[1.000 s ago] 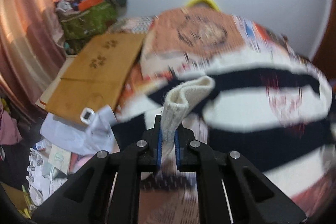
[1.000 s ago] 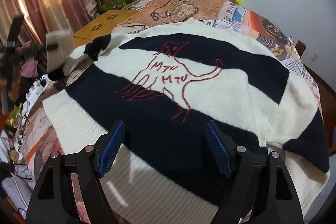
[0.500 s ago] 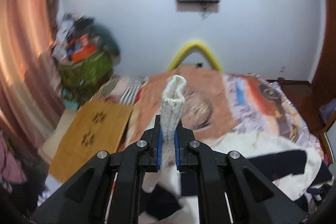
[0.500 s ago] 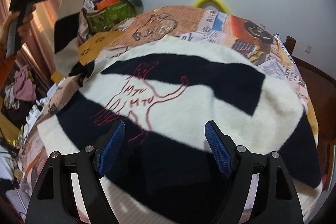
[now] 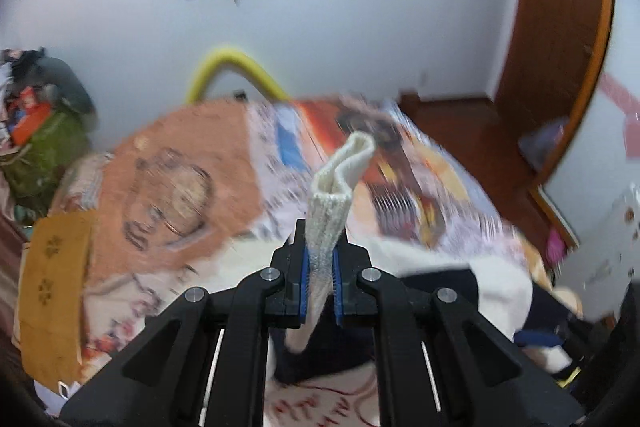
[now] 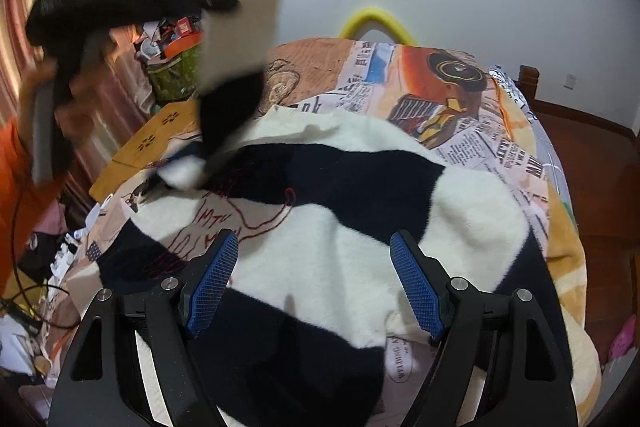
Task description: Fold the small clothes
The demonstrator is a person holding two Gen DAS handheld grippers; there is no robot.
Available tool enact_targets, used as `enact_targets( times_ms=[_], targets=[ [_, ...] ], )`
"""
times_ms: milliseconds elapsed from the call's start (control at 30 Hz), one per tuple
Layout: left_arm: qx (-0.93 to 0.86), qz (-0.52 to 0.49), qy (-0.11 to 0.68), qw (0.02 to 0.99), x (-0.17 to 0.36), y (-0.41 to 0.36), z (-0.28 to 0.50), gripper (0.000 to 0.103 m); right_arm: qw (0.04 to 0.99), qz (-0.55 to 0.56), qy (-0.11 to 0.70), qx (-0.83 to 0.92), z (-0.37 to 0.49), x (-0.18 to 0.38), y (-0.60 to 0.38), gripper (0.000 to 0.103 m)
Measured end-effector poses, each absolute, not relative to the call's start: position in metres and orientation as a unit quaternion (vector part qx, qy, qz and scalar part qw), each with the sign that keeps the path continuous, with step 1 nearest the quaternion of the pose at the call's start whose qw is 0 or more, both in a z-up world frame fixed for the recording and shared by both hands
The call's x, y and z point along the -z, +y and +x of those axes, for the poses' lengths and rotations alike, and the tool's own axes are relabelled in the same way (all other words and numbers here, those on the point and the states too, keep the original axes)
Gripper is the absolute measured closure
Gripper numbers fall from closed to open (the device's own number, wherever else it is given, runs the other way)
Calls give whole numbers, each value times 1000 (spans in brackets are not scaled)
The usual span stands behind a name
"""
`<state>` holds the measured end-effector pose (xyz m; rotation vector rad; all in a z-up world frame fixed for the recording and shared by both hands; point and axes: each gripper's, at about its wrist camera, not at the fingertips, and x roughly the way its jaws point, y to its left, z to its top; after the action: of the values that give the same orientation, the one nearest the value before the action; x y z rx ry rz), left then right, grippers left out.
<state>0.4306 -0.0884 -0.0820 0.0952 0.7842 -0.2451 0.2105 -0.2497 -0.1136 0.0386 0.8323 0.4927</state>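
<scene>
Your left fingers [image 5: 304, 279] are clamped almost together on the ribbed cream cuff [image 5: 334, 195] of a sweater sleeve [image 6: 230, 107]; the cuff sticks out past the blue pads, folded on itself. Seen from your right wrist camera, the left gripper [image 6: 120, 1] is blurred and held high at the upper left, with the sleeve hanging from it in a long line, cream at the top, navy lower, down to the sweater's shoulder.

Your right fingers [image 6: 416, 287] stand wide apart with nothing between them, hovering over the lower half of the sweater without touching it as far as can be seen.

The sweater [image 6: 360, 227] lies spread flat on the bed [image 6: 516, 155], in broad navy and cream stripes, its long axis running from near you toward the far wall. Red stitching on the chest outlines a cat, with letters reading roughly "MTU". A small white label [image 6: 400, 359] near the hem carries print too small to read. The bedcover shows newspaper-style print, illegible here.
</scene>
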Motion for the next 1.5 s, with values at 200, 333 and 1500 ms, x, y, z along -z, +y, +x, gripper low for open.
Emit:
enact_targets(
  times_ms=[200, 333, 1500],
  targets=[
    [144, 34, 472, 869, 150, -114, 431, 90, 885, 21, 406, -227, 213, 117, -259, 27],
    [144, 62, 476, 866, 154, -109, 419, 55, 885, 24, 408, -226, 216, 116, -260, 27],
    [-34, 73, 504, 860, 268, 150, 352, 32, 870, 95, 453, -170, 310, 147, -235, 97]
  ],
)
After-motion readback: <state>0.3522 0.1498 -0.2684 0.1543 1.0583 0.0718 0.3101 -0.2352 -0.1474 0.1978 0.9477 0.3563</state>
